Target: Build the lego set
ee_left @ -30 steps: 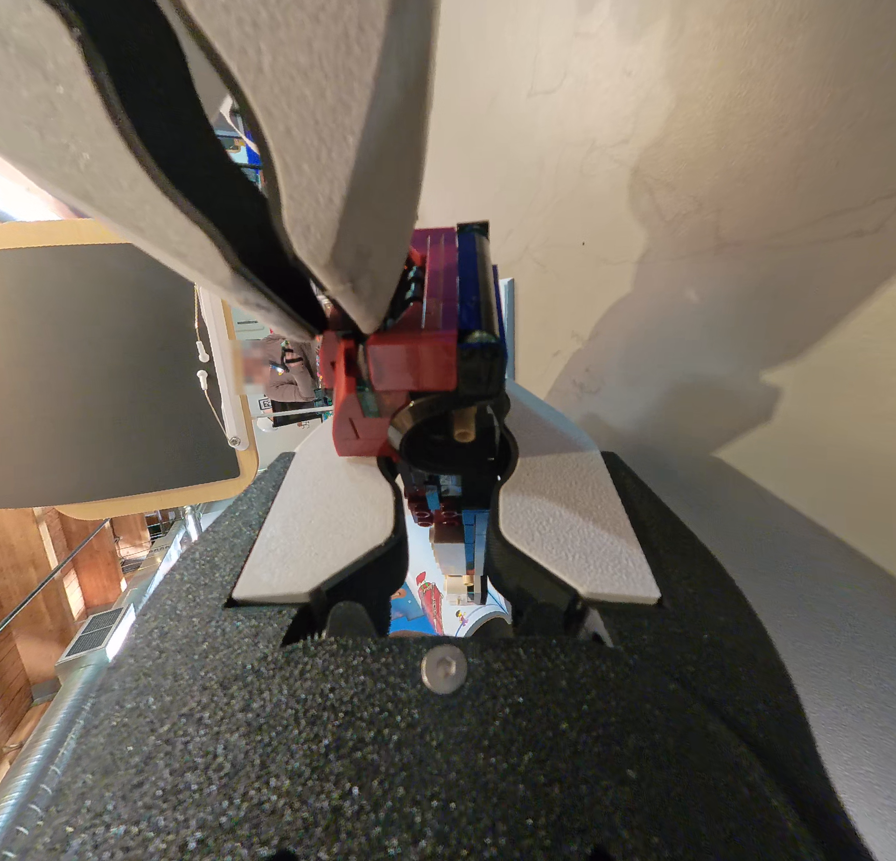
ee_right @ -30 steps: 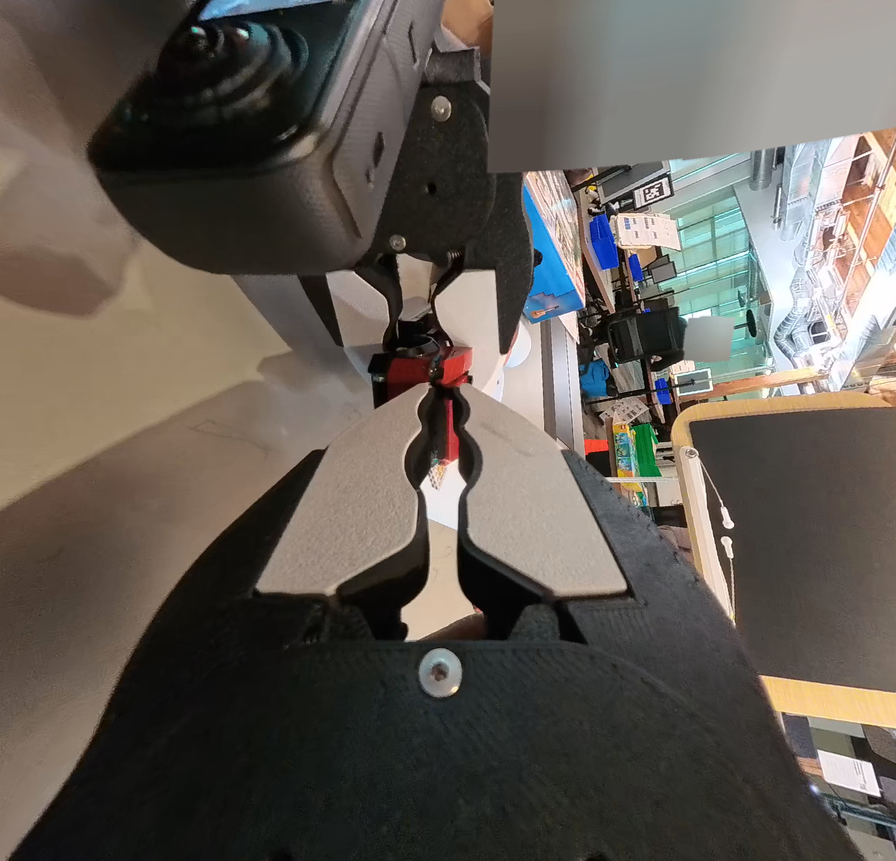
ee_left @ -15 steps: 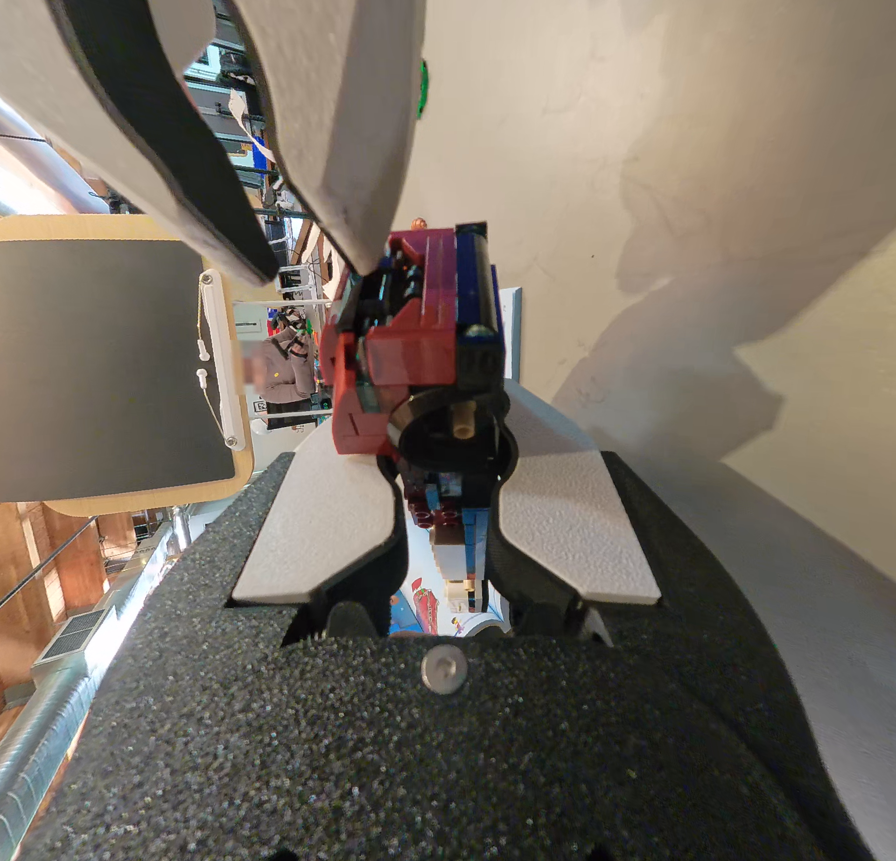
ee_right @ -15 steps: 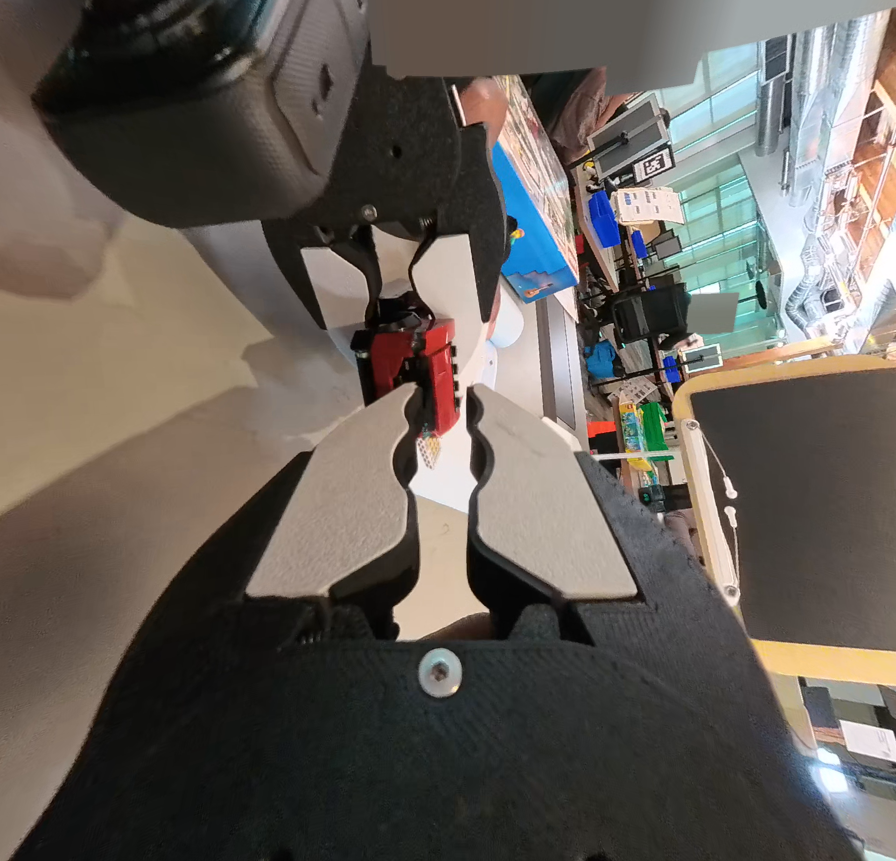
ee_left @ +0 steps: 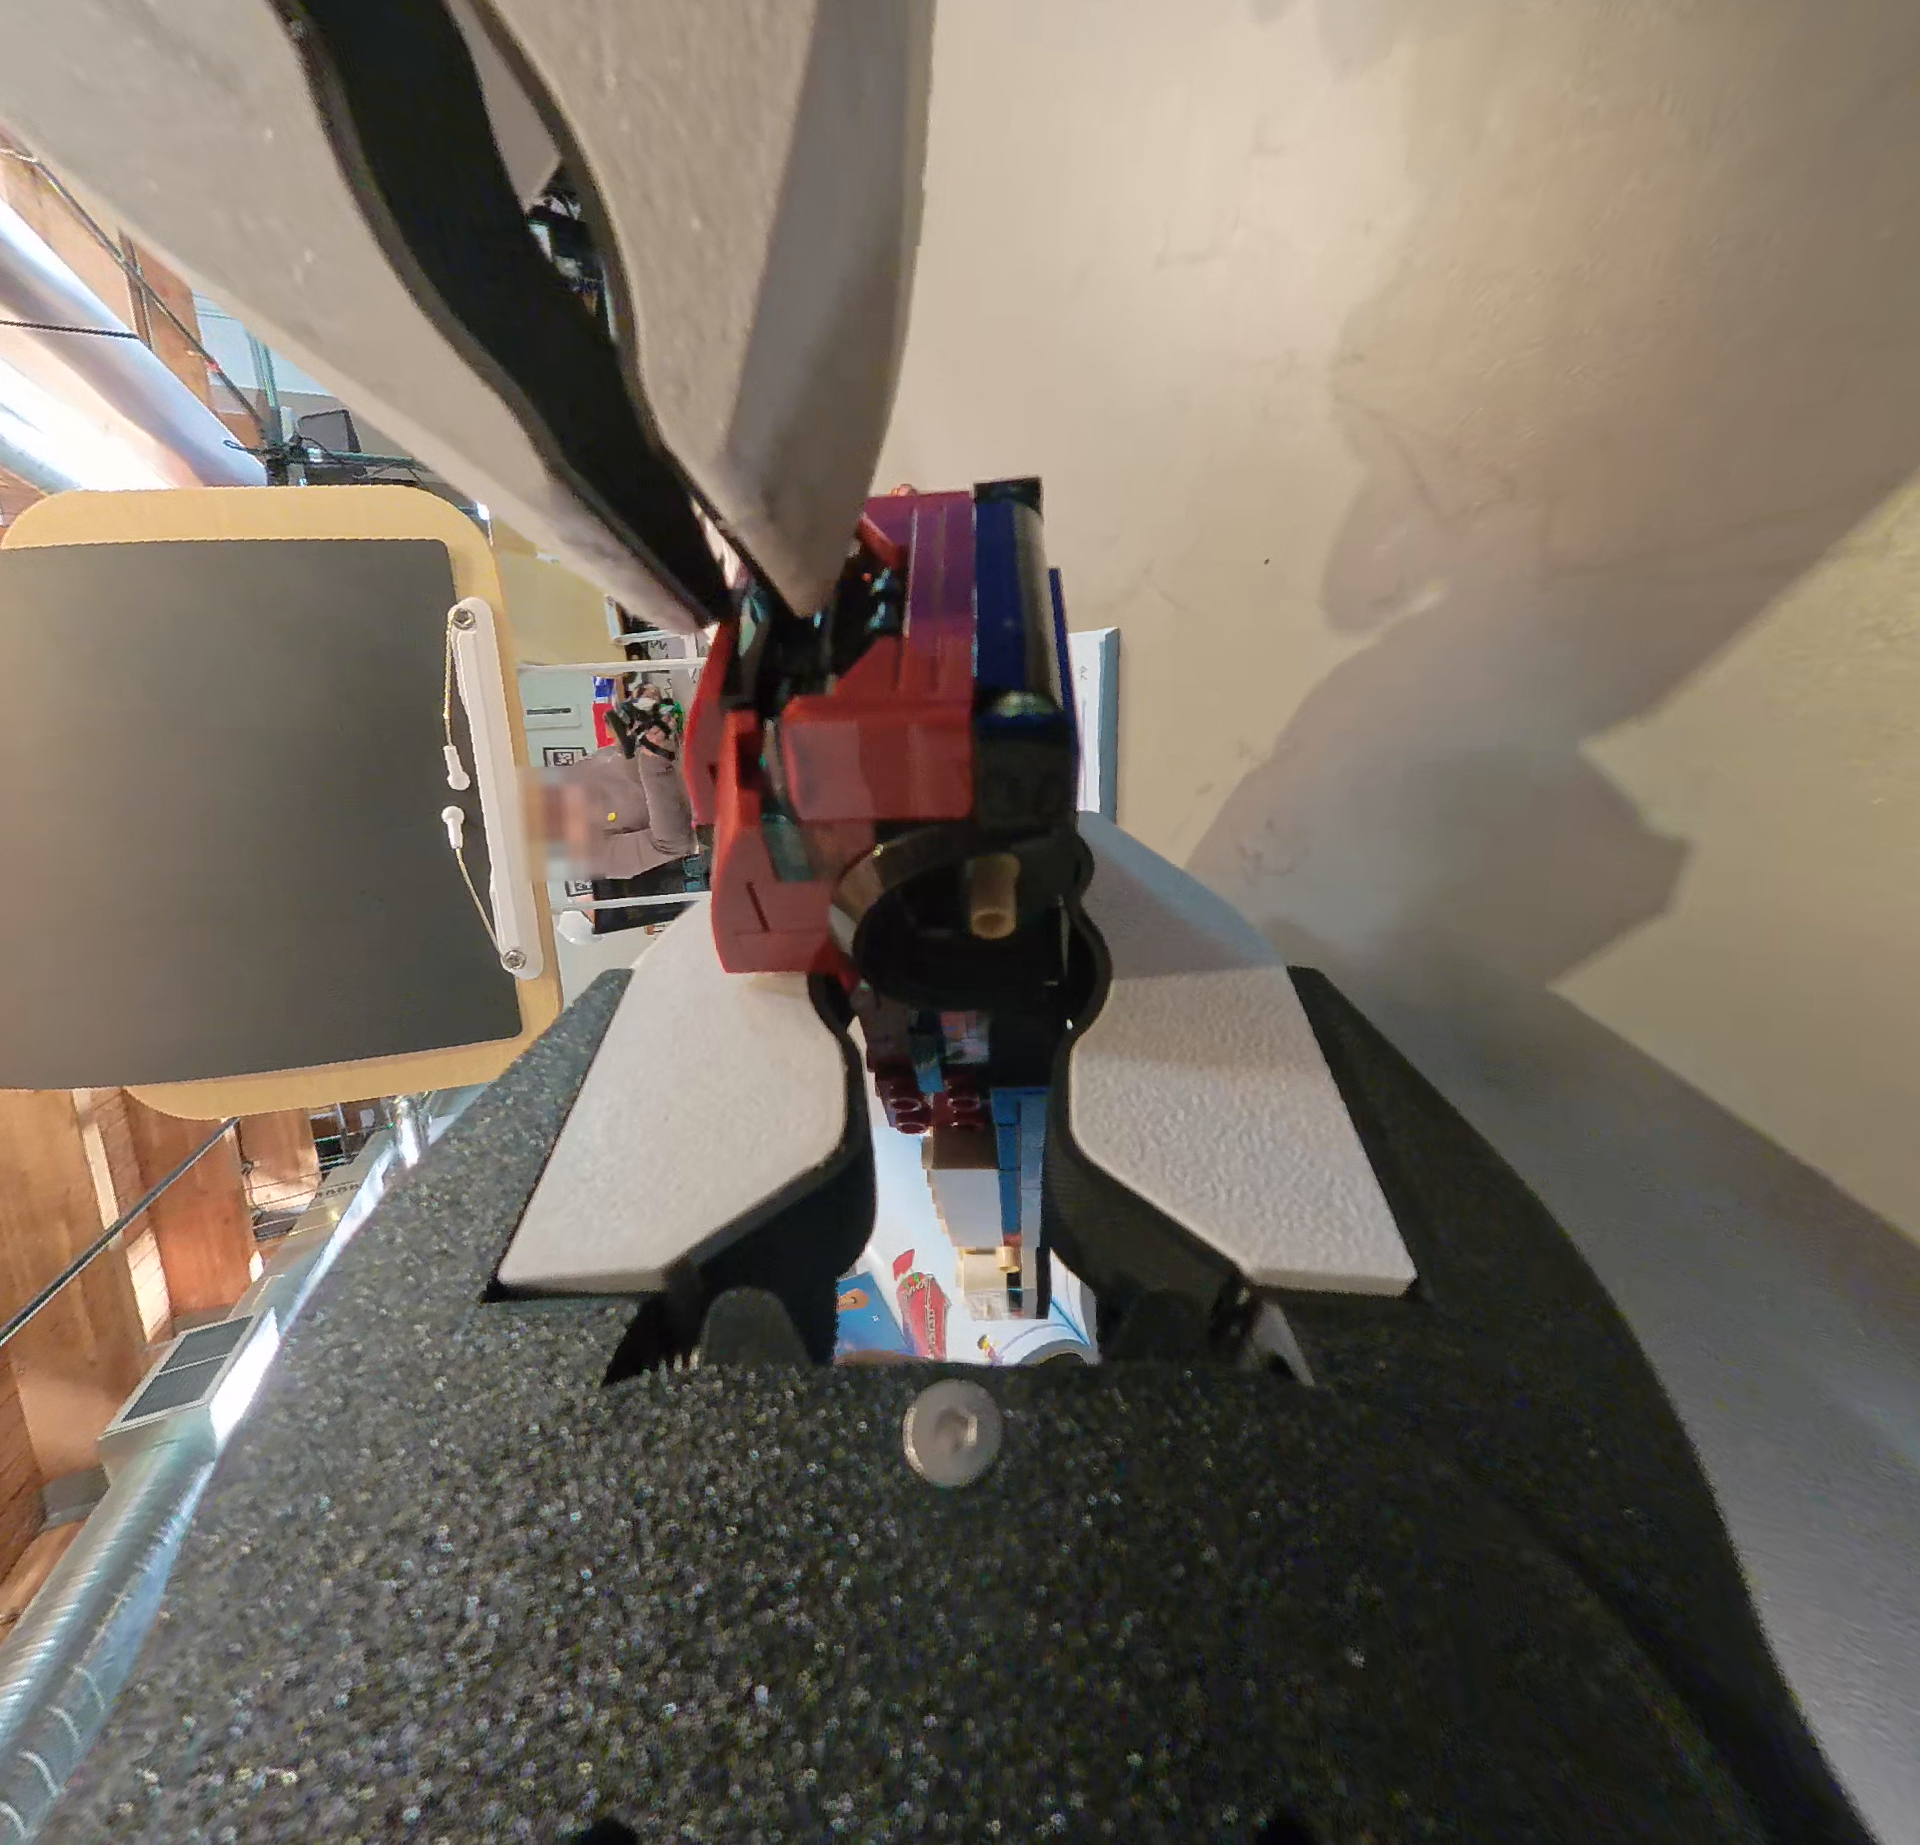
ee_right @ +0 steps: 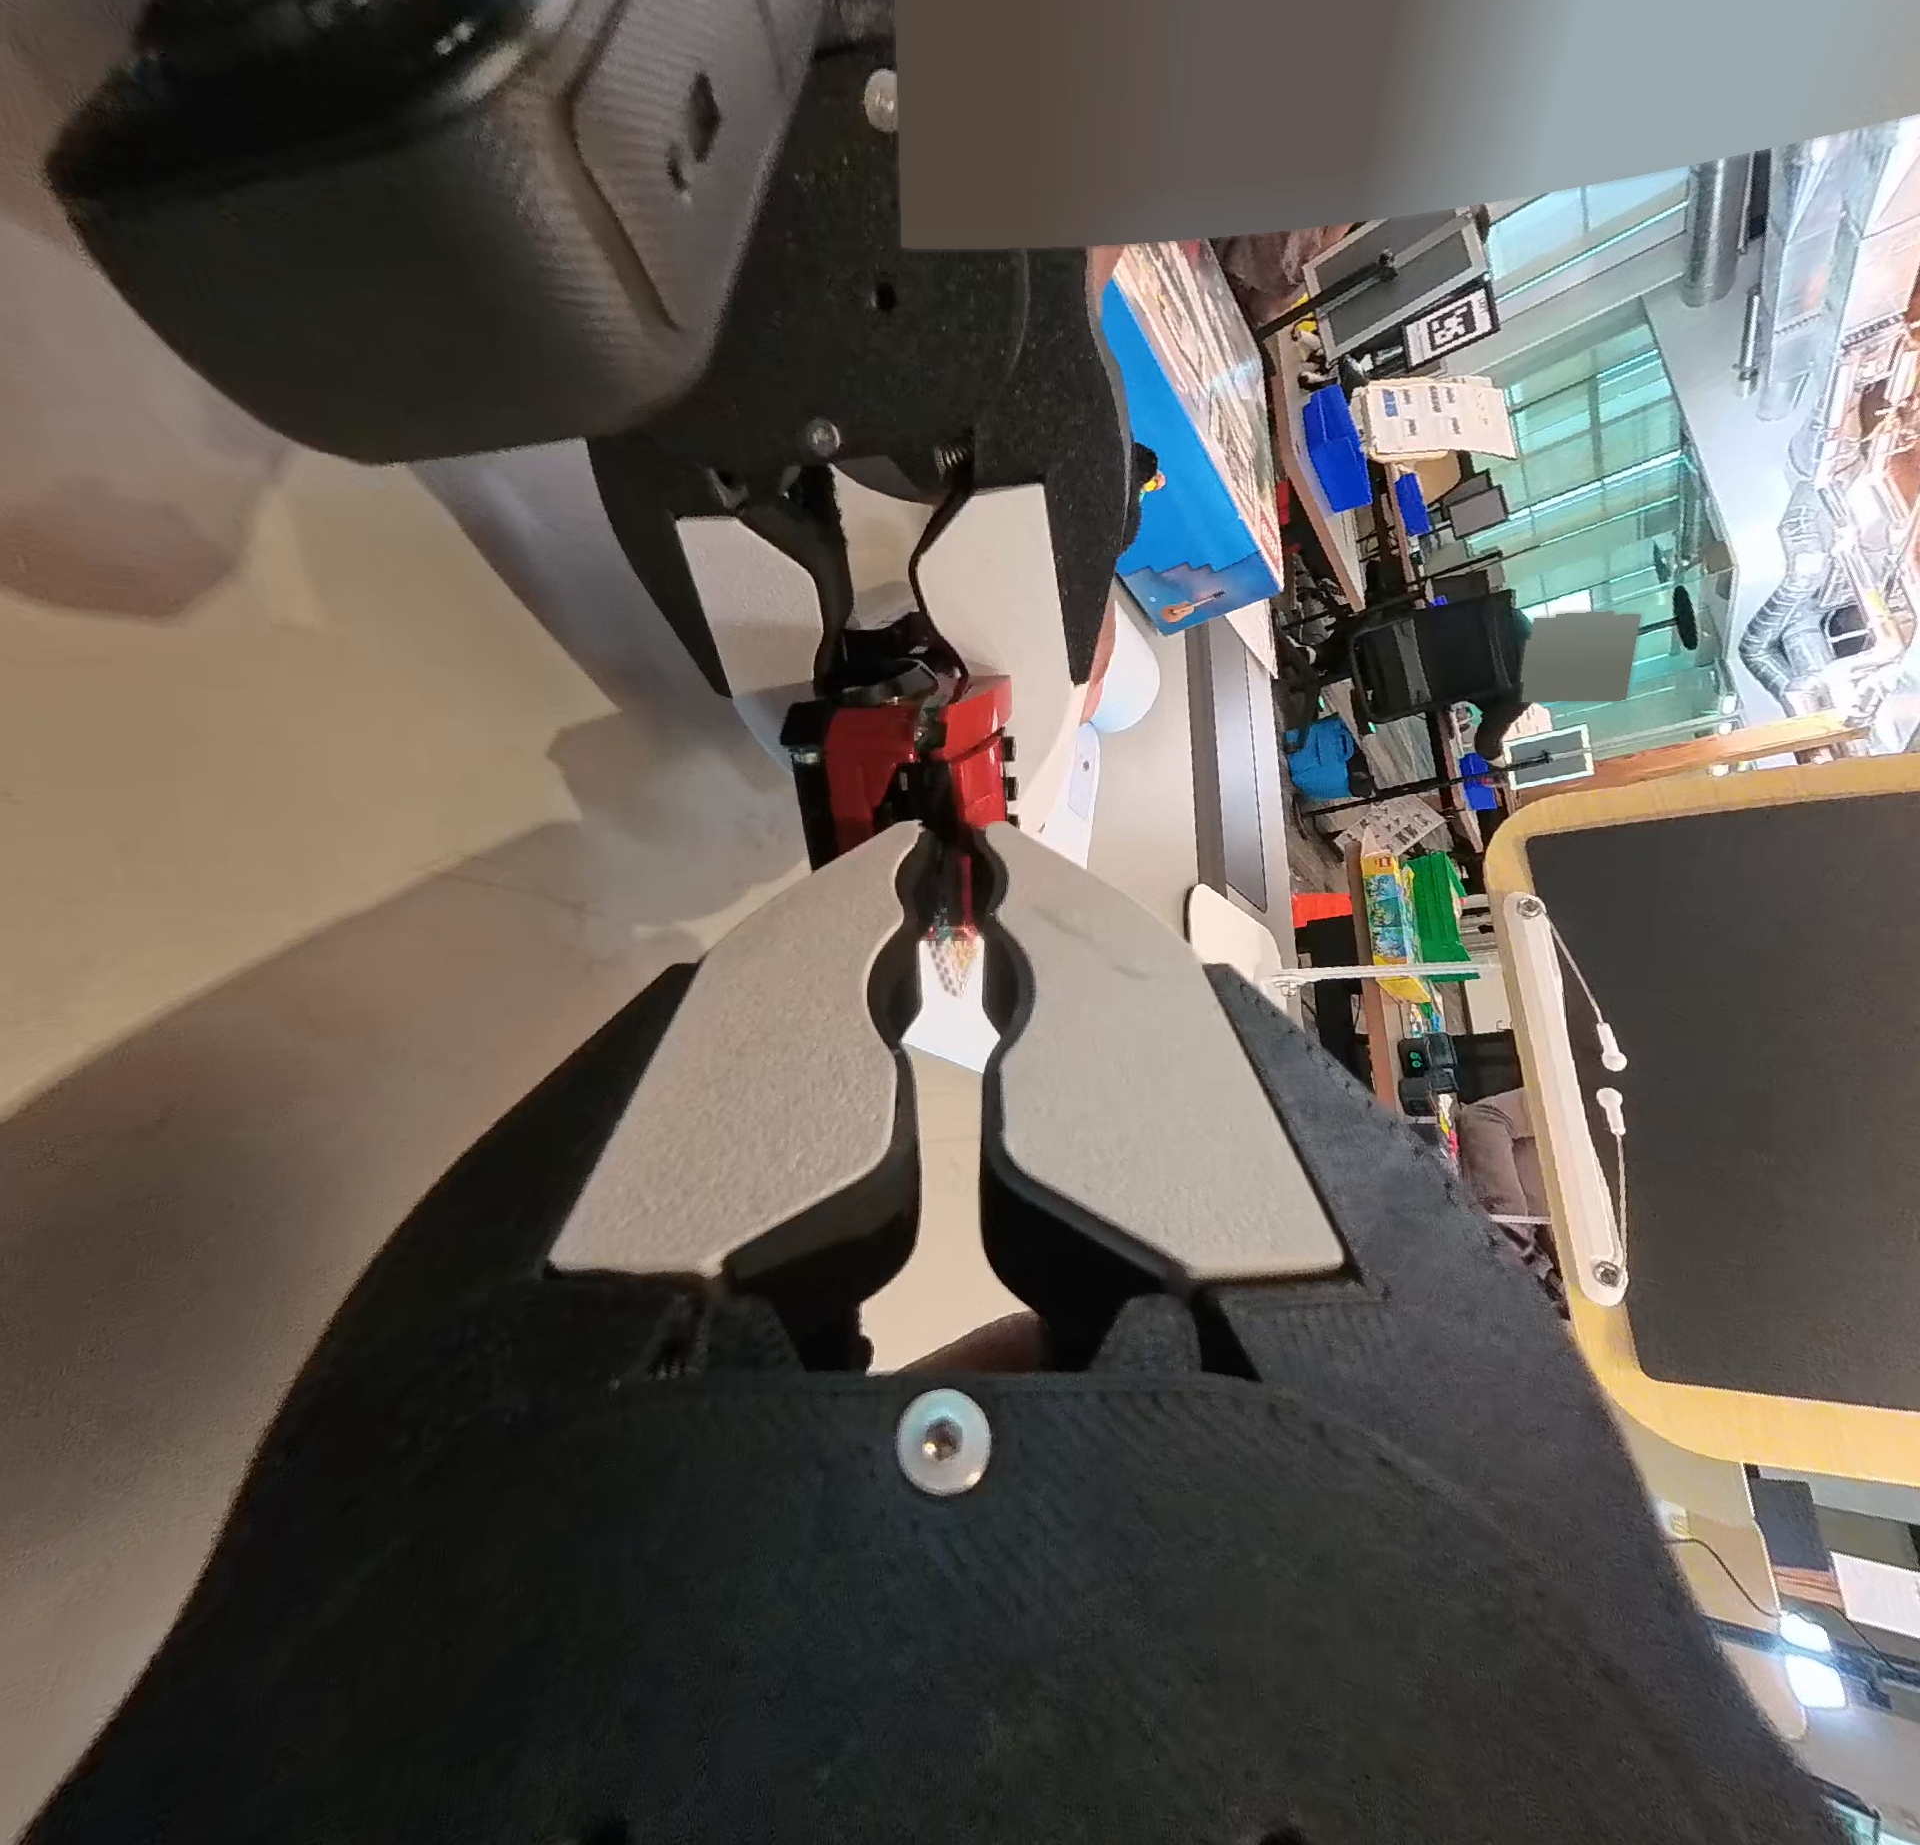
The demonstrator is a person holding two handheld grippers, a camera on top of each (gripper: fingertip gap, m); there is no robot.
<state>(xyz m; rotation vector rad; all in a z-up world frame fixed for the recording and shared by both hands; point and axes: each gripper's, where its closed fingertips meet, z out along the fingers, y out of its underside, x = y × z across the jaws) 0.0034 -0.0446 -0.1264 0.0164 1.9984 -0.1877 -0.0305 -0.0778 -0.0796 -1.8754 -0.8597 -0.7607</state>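
My left gripper (ee_left: 966,922) is shut on a small brick-built model (ee_left: 883,756), red, blue and black. Its pads press on the black round wheel part with a tan axle. The right gripper (ee_left: 774,590) comes in from the upper left, and its tips meet on a thin dark part at the model's far end. In the right wrist view my right gripper (ee_right: 951,845) is nearly closed. Its fingertips (ee_right: 883,850) pinch that thin part of the red model (ee_right: 862,787). The left gripper (ee_right: 883,652), with its camera, holds the model from the opposite side.
A beige surface (ee_left: 1351,341) lies behind the model. A black board in a wooden frame (ee_left: 229,798) stands to one side and also shows in the right wrist view (ee_right: 1714,1068). A blue box (ee_right: 1195,465) lies farther off. A person (ee_left: 623,808) stands in the background.
Half a second ago the right fingers stood open beside the model's end. They have come together again on its thin part. The left gripper has kept its hold, and the model has hardly moved.
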